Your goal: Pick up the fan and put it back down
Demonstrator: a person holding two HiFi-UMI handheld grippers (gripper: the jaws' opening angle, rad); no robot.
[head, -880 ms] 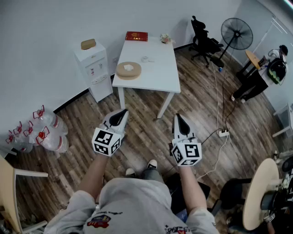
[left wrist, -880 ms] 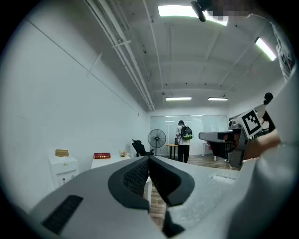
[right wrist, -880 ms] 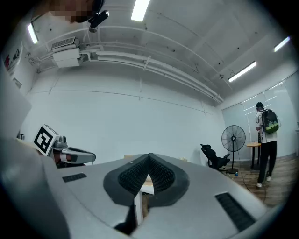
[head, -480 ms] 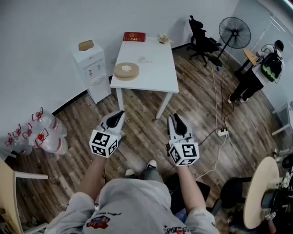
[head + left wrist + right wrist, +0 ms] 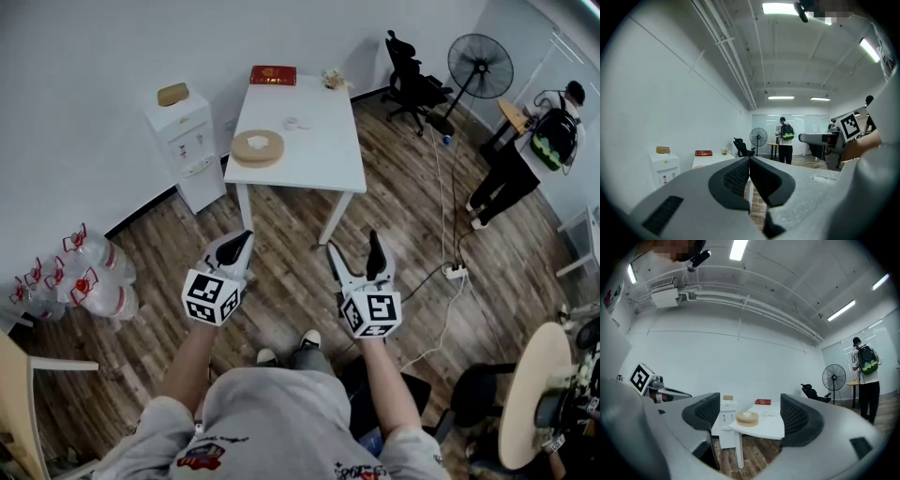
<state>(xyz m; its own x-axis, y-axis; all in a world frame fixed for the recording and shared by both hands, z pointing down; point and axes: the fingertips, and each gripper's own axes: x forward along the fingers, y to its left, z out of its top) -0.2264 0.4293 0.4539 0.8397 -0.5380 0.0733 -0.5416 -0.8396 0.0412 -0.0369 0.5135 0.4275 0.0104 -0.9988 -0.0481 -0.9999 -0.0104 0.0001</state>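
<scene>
Tongs: left tongs point(image 5: 247, 233) pressed together, empty | right tongs point(image 5: 353, 242) spread wide, empty

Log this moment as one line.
left gripper: shut, empty | right gripper: open, empty | fan: upright, untouched

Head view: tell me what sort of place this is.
Most likely an office or workroom: a white table stands on wood flooring, with a water dispenser beside it, and a black office chair and a pedestal fan in the far corner.

One fan point(image 5: 482, 64), one white table point(image 5: 314, 141), one office chair point(image 5: 412, 86)
</scene>
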